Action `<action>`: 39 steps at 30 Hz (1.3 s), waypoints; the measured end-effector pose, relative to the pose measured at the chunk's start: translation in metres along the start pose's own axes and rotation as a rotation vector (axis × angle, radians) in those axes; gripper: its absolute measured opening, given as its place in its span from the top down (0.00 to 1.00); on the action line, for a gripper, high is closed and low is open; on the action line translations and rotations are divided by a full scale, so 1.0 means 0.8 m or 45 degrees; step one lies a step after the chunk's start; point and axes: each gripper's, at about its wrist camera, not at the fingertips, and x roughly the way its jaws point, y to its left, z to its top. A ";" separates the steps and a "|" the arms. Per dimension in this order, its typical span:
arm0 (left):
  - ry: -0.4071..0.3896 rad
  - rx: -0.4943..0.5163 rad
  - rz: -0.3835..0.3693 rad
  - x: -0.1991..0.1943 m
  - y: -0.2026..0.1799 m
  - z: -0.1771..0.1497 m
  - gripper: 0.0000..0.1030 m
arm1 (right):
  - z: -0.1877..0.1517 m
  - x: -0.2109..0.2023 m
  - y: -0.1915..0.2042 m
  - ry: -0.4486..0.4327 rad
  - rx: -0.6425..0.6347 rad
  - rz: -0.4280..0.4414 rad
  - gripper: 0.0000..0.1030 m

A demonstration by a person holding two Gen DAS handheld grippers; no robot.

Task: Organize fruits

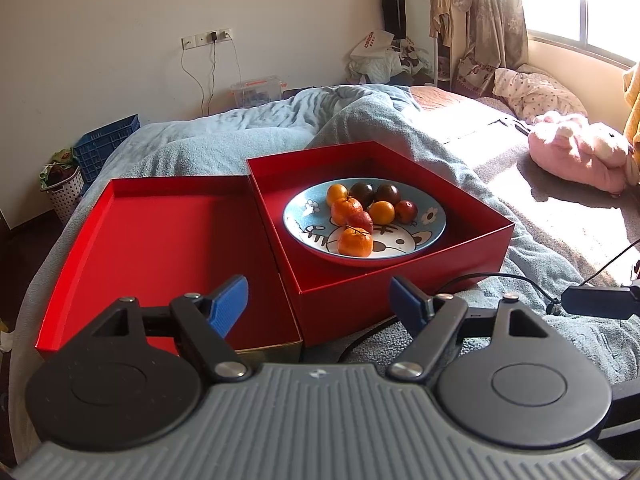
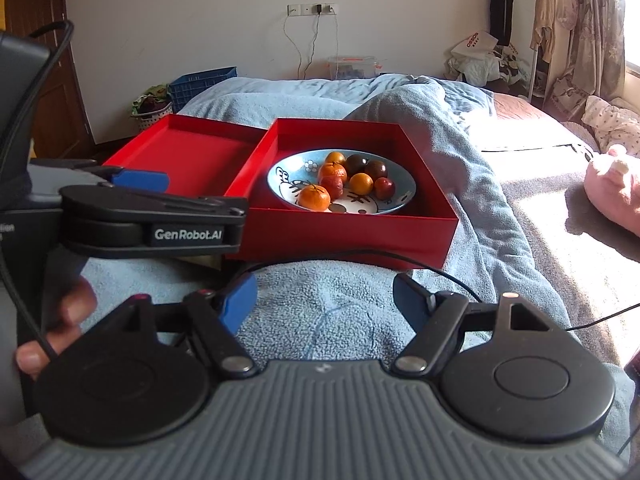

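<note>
A blue cartoon plate [image 1: 434, 224] [image 2: 404, 196] holding several oranges [image 1: 355, 242] [image 2: 314, 197] and dark red fruits [image 1: 387, 193] [image 2: 375, 169] sits inside a red box [image 1: 404, 286] [image 2: 352, 236] on the bed. The red lid [image 1: 168, 248] [image 2: 188, 152] lies empty to the box's left. My left gripper [image 1: 318, 300] is open and empty, just short of the box's near corner. My right gripper [image 2: 325, 300] is open and empty over the blanket in front of the box. The left gripper also shows from the side in the right wrist view [image 2: 152, 216].
A grey-blue blanket [image 1: 400, 128] [image 2: 340, 308] covers the bed. A black cable [image 1: 500, 278] [image 2: 360, 256] runs by the box's near side. A pink plush toy [image 1: 580, 152] lies at right. A blue crate [image 1: 108, 146] and a dotted basket [image 1: 64, 192] stand beside the bed.
</note>
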 end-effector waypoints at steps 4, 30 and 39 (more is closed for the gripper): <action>0.000 0.001 0.001 0.000 0.000 0.000 0.21 | 0.000 0.000 0.000 0.004 -0.003 0.002 0.25; 0.008 0.000 0.004 0.003 0.003 -0.004 0.21 | -0.007 0.007 0.000 0.028 -0.007 0.013 0.25; 0.009 0.001 0.005 0.004 0.003 -0.004 0.21 | -0.009 0.007 -0.001 0.030 -0.007 0.014 0.25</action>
